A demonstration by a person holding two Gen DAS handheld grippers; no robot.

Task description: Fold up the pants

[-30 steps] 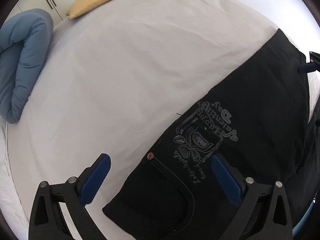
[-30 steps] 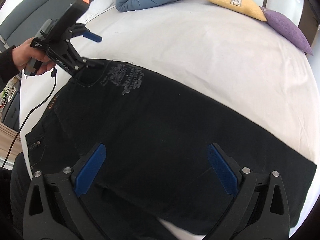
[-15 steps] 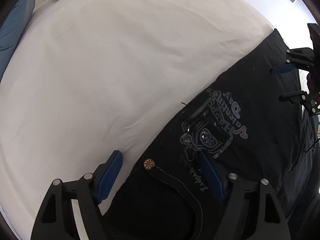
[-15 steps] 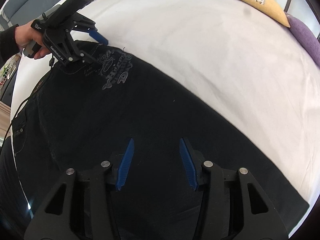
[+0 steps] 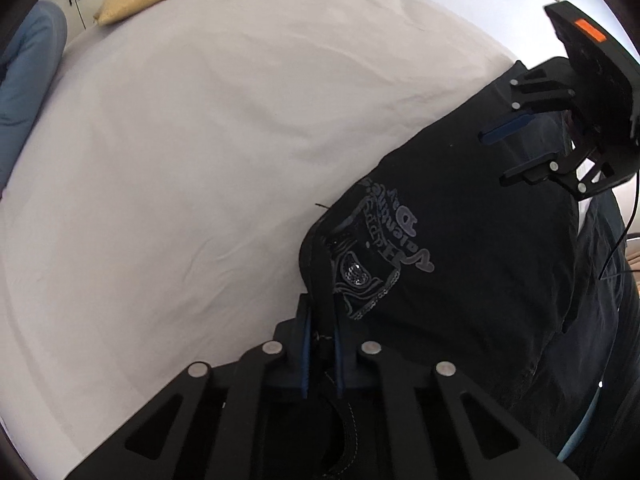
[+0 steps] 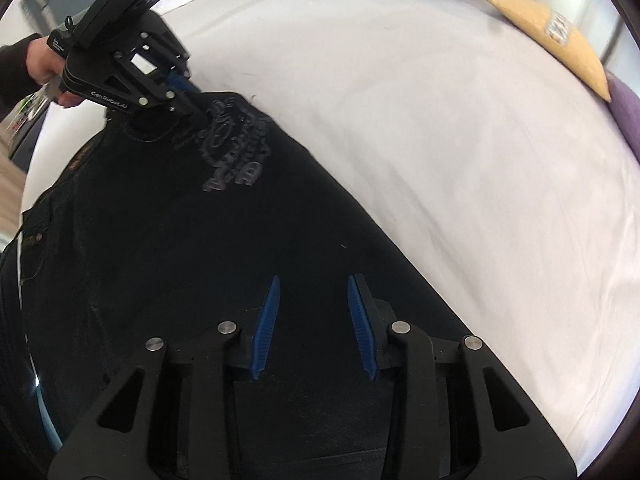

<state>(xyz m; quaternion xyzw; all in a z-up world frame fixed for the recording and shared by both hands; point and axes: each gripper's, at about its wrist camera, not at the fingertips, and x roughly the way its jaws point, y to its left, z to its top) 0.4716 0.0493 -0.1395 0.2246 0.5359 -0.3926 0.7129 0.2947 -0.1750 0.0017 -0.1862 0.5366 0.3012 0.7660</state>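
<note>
Since half a second ago, the left gripper (image 5: 321,354) has gone from spread to pinched on a ridge of cloth at the waist end of the black pants (image 5: 460,264), which lie stretched across the white bed sheet (image 5: 180,160). Farther down the leg, the right gripper (image 6: 314,326) hovers low over the fabric, fingers (image 6: 269,326) partly spread and holding nothing. This looks like the grasping step before a fold; next the right should close on the cloth so both ends lift together.
</note>
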